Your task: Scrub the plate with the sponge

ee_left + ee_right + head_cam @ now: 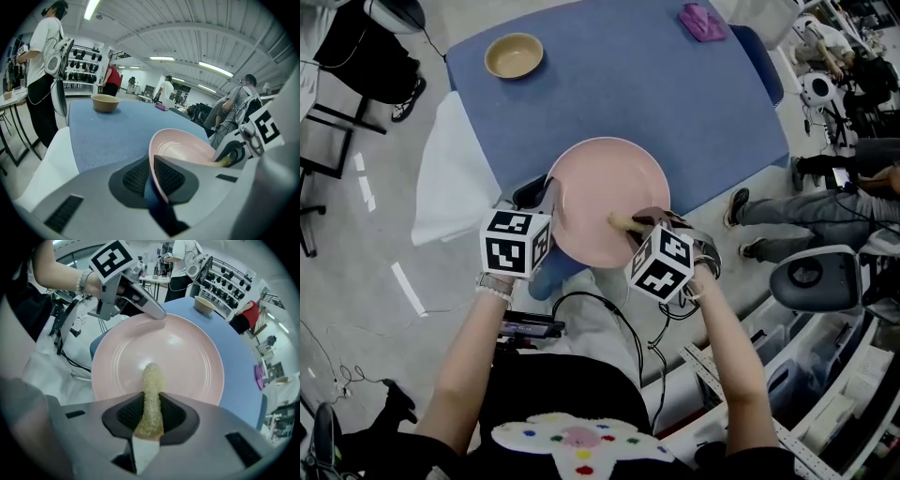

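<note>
A pink plate (605, 192) hangs tilted over the near edge of the blue table (656, 94). My left gripper (551, 204) is shut on the plate's left rim; in the left gripper view the rim (157, 159) sits pinched between the dark pads of that gripper (152, 180). My right gripper (636, 225) points steeply down at the plate's near right part and is shut on a yellowish sponge (622, 222). In the right gripper view the sponge (152, 390) sticks out from that gripper (150, 416), and its tip rests on the plate's face (183, 357).
A tan bowl (514, 54) stands at the table's far left and a purple object (703, 21) at its far right. White cloth (450, 178) hangs at the table's left side. A seated person's legs (797, 206) and a stool (811, 277) are at the right. Cables (609, 319) hang below.
</note>
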Demonstrator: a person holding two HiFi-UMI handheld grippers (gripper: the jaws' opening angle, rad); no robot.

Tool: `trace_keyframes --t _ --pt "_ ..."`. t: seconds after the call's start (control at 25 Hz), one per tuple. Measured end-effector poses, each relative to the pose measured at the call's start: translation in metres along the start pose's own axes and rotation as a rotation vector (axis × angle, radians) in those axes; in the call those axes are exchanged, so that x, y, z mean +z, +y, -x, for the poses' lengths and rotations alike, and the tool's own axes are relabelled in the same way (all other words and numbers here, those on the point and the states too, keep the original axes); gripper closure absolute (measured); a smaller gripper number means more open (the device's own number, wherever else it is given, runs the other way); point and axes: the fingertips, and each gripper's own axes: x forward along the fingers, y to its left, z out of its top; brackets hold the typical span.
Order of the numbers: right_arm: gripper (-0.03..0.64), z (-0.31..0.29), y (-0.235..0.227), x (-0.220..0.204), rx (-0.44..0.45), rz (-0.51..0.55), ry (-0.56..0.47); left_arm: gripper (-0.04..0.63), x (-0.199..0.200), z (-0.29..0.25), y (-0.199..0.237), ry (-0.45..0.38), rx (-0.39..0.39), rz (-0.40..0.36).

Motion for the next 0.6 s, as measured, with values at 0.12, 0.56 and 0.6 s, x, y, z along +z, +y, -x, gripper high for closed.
trace_keyframes --t 0.12,0.56,0.6 --pt "0.523 -0.001 -0.017 -0.005 -0.043 0.0 0.01 0.554 0.0 -0.001 -0.002 0.003 -0.007 0.004" --pt "0.525 -0.009 -0.072 0.005 -0.172 -0.05 -0.01 0.554 0.001 0.001 0.002 0.0 0.0 -0.006" --pt "0.525 -0.009 -0.076 0.006 -0.185 -0.055 -0.013 0.554 0.001 0.001 0.002 -0.001 0.001 -0.006"
